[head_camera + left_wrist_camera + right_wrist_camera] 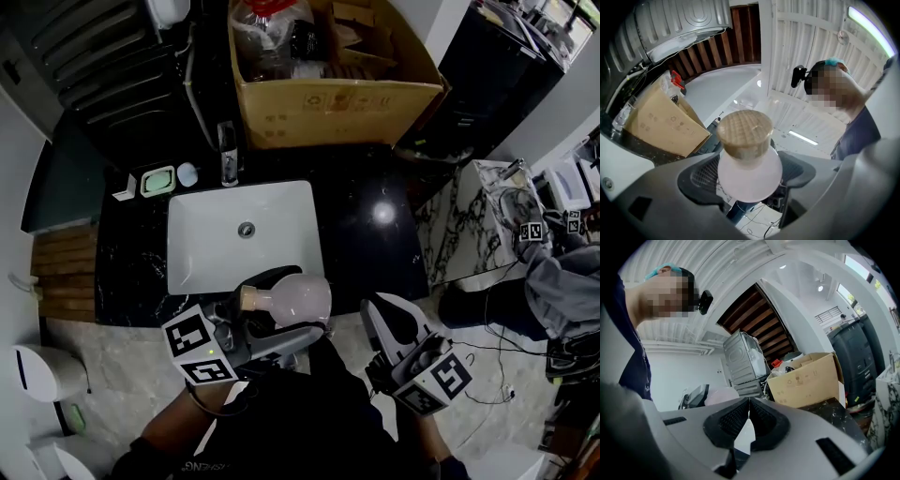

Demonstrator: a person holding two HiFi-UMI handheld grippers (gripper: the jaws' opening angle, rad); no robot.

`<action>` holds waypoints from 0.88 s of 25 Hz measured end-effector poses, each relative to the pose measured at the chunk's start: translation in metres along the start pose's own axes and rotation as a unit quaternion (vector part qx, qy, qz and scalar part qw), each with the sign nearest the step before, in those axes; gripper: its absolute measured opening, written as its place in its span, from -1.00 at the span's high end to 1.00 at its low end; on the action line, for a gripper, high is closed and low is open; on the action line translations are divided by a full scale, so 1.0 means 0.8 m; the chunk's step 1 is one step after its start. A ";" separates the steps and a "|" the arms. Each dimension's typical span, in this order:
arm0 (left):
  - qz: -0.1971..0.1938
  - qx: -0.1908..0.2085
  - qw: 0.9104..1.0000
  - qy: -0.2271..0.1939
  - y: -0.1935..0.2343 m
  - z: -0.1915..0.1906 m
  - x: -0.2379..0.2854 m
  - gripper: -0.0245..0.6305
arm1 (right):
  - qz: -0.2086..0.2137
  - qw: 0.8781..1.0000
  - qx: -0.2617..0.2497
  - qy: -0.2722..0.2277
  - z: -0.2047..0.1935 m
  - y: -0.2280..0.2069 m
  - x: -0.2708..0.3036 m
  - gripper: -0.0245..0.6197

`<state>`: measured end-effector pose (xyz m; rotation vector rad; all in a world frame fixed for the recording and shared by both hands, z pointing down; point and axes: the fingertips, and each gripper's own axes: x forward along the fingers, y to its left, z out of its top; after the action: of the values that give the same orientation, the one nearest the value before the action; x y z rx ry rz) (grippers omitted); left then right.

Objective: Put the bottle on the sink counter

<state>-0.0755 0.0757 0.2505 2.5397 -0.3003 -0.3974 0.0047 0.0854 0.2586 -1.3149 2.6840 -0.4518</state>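
Observation:
A pale pink round bottle (298, 298) with a cork stopper (249, 299) lies sideways in my left gripper (286, 306), held over the front edge of the black sink counter (370, 234). In the left gripper view the cork (744, 132) points at the camera, and the jaws press on both sides of the bottle's body (750, 177). My right gripper (368, 306) hangs just right of the bottle, in front of the counter, shut with nothing in it. In the right gripper view its black pads (761, 417) touch, and the bottle (723, 395) shows behind them at the left.
A white basin (202, 246) is set into the counter, with a faucet (228, 155) and a green soap dish (157, 180) behind it. A cardboard box (337, 101) of clutter stands at the back. A marble-patterned table (469, 230) is to the right, a white bin (39, 370) at the left.

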 end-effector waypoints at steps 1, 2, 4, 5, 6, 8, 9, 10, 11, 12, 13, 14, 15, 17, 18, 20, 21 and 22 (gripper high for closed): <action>0.002 -0.001 1.000 0.000 0.007 0.001 0.006 -0.26 | 0.001 1.000 0.002 0.003 0.000 -0.009 0.003 0.84; 0.004 -0.002 1.000 0.000 0.014 0.002 0.013 -0.26 | 0.002 1.000 0.004 0.005 0.000 -0.017 0.006 0.84; 0.006 -0.002 1.000 0.002 0.028 0.004 0.027 -0.26 | 0.007 1.000 0.013 0.001 0.006 -0.033 0.016 0.84; 0.008 -0.002 1.000 0.003 0.036 0.004 0.034 -0.26 | 0.011 1.000 0.019 -0.003 0.011 -0.040 0.023 0.84; 0.011 -0.003 1.000 0.004 0.044 0.005 0.041 -0.26 | 0.015 1.000 0.025 -0.006 0.015 -0.047 0.029 0.84; 0.020 -0.007 1.000 0.005 0.059 0.004 0.053 -0.26 | 0.021 0.999 0.034 -0.003 0.018 -0.063 0.038 0.84; 0.025 -0.010 1.000 0.006 0.066 0.004 0.059 -0.26 | 0.023 0.999 0.037 0.001 0.017 -0.072 0.041 0.84; 0.029 -0.012 0.999 0.006 0.073 0.004 0.065 -0.26 | 0.024 0.999 0.039 0.005 0.016 -0.081 0.044 0.84; 0.033 -0.013 0.999 0.006 0.080 0.004 0.071 -0.26 | 0.026 0.999 0.040 0.009 0.015 -0.090 0.046 0.84; 0.037 -0.014 0.999 0.006 0.087 0.004 0.077 -0.26 | 0.026 0.999 0.040 0.014 0.014 -0.101 0.048 0.84; 0.041 -0.014 0.999 0.006 0.094 0.004 0.084 -0.26 | 0.027 0.999 0.040 0.018 0.013 -0.111 0.050 0.84; 0.046 -0.015 0.999 0.007 0.101 0.004 0.090 -0.26 | 0.030 0.998 0.043 0.020 0.015 -0.121 0.054 0.84; 0.050 -0.015 0.999 0.008 0.109 0.003 0.096 -0.26 | 0.033 0.998 0.045 0.020 0.016 -0.130 0.057 0.84; 0.059 -0.016 0.998 0.011 0.124 0.001 0.108 -0.26 | 0.037 0.998 0.047 0.025 0.016 -0.149 0.063 0.84; 0.063 -0.017 0.998 0.013 0.132 0.000 0.114 -0.26 | 0.040 0.998 0.051 0.025 0.019 -0.158 0.067 0.84; 0.072 -0.017 0.997 0.014 0.146 0.000 0.126 -0.26 | 0.045 0.997 0.063 0.025 0.024 -0.174 0.074 0.84; 0.076 -0.016 0.997 0.015 0.153 0.000 0.131 -0.26 | 0.046 0.996 0.066 0.028 0.023 -0.184 0.076 0.84; 0.081 -0.015 0.996 0.016 0.161 -0.001 0.136 -0.26 | 0.046 0.996 0.064 0.035 0.021 -0.194 0.076 0.84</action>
<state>0.0098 -0.0621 0.2982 2.4679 -0.4790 -0.2956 0.0878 -0.0560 0.2933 -1.1557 2.7057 -0.6588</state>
